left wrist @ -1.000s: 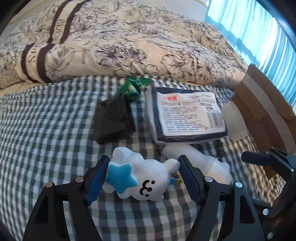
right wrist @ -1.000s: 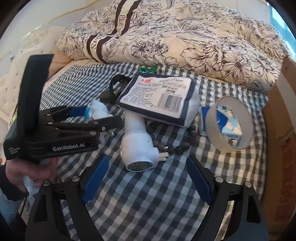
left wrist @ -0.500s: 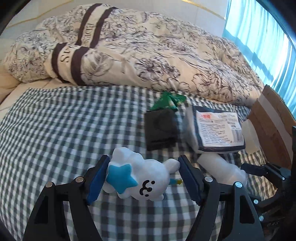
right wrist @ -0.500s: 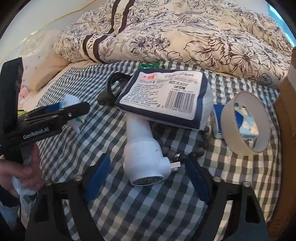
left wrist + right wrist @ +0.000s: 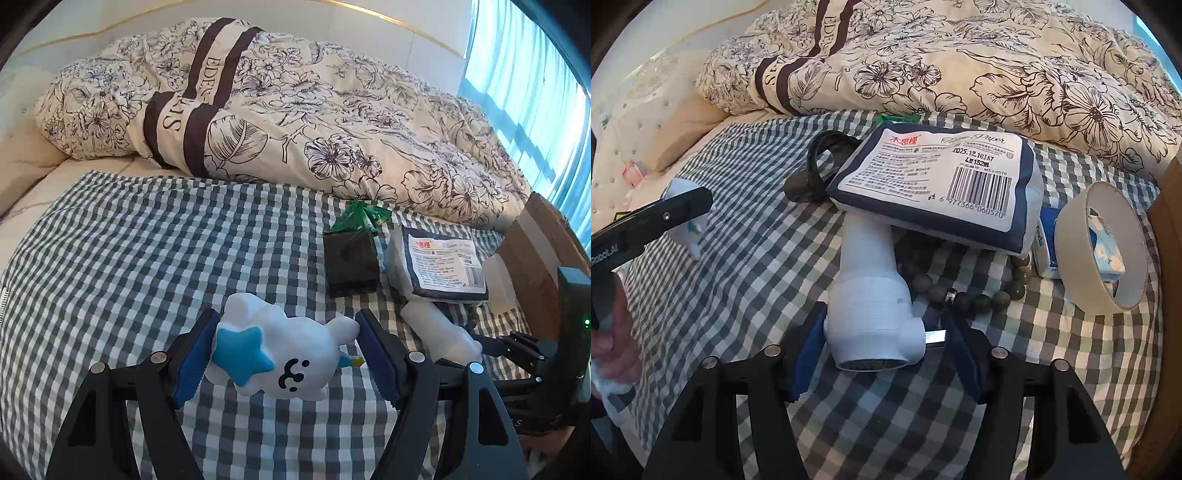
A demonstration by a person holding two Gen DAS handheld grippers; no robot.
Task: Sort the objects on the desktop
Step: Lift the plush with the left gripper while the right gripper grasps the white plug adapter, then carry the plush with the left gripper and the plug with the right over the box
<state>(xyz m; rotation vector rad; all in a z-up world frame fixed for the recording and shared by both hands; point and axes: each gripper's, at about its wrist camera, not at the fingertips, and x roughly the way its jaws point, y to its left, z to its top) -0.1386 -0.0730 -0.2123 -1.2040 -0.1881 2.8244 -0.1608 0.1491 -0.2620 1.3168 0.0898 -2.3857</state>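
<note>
The tissue pack [image 5: 938, 188] hides the white charger's [image 5: 871, 295] far end, part of the bead bracelet [image 5: 964, 295] and most of the black strap [image 5: 816, 166].

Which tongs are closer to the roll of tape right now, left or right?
Right. The right tongs sit around the white plug adapter, left of the tape roll. The left tongs hold the white toy, farther away.

Green-and-white checked woven cloth [image 5: 155, 258]: matt. Cream floral quilted duvet [image 5: 332, 122]: soft, matt cotton look. White cloud-shaped vinyl toy [image 5: 284, 354] with blue star: smooth, slightly glossy. White plastic plug adapter [image 5: 871, 306]: matt, finely ribbed. Navy-edged tissue pack [image 5: 945, 184]: glossy film. Beige paper tape roll [image 5: 1104, 243]: matt. Dark bead bracelet [image 5: 964, 295]: polished.
</note>
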